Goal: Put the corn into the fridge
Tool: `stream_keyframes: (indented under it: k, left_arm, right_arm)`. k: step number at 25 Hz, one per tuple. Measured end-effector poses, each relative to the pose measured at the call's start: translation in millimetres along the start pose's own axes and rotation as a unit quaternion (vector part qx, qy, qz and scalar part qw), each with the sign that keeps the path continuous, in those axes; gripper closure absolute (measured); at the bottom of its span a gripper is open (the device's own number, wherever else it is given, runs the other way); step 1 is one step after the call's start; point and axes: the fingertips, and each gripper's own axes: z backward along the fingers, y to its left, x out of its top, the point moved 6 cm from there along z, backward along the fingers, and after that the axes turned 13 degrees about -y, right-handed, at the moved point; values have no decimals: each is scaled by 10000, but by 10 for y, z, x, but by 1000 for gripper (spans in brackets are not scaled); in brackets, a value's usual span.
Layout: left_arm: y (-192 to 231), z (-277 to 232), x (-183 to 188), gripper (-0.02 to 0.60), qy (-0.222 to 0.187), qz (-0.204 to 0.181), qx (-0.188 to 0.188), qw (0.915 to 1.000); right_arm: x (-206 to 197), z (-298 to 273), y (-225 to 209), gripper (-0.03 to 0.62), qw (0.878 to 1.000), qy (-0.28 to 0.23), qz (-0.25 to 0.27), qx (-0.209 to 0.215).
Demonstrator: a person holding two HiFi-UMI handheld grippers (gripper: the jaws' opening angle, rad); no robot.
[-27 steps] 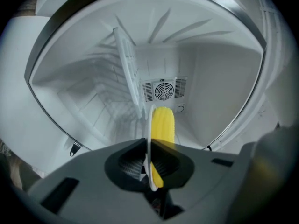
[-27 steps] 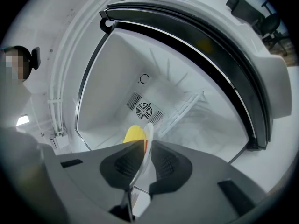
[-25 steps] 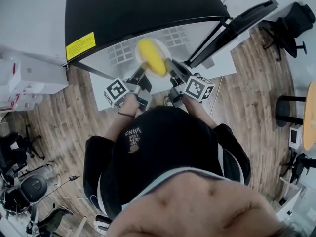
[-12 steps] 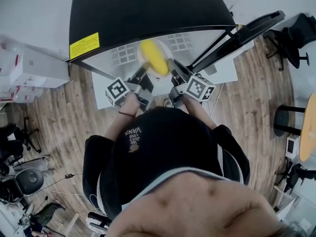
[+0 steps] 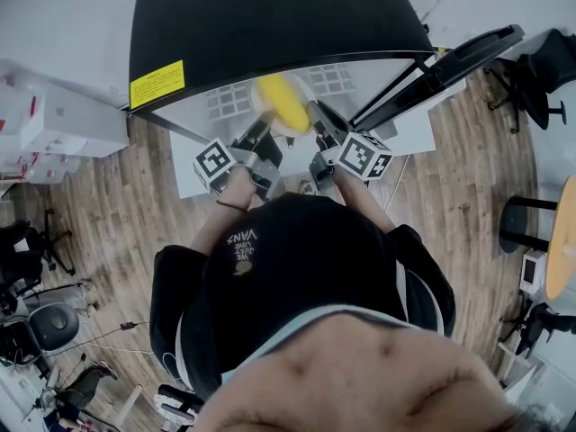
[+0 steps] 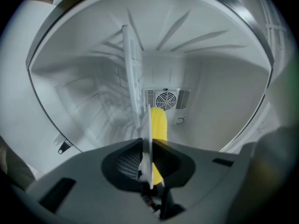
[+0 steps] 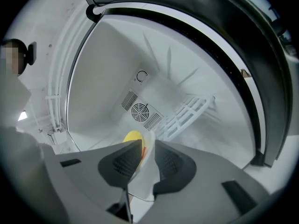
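The corn (image 5: 286, 102) on its plate (image 6: 145, 143) sits a little deeper under the fridge's (image 5: 270, 16) black top than a second ago. The right gripper's (image 5: 317, 115) jaws have just been easing apart, though the plate's rim is still between them and seems to touch the pads. The left gripper (image 5: 261, 129) is clamped on the opposite rim, probably to keep the plate level so the corn cannot roll off. The corn is inside the open fridge, short of the fan (image 6: 165, 99) at the back; whether the plate rests on a shelf yet, I cannot tell
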Motion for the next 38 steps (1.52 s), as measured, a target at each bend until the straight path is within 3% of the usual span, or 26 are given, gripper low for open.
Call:
stream_keyframes:
  k: [7,17,28,38]
  left_arm:
    - [-25,-19,4,546,-49,148,-44,9999]
    - [-48,-39,0,541,-202,370,-95,9991]
    - [-22,-71,3,537,-322,354,-118,9988]
    - [-37,-94,17,535,-377,419,-204,9982]
  right_arm:
    - [12,-37,5,513,10000,-16,38,7]
    - [121,31,135,435,9946,-114,1018,164]
    - [118,157,195,402,9911,-114,1270,369]
    - [-72,338,339,336,9708,278,2279,691]
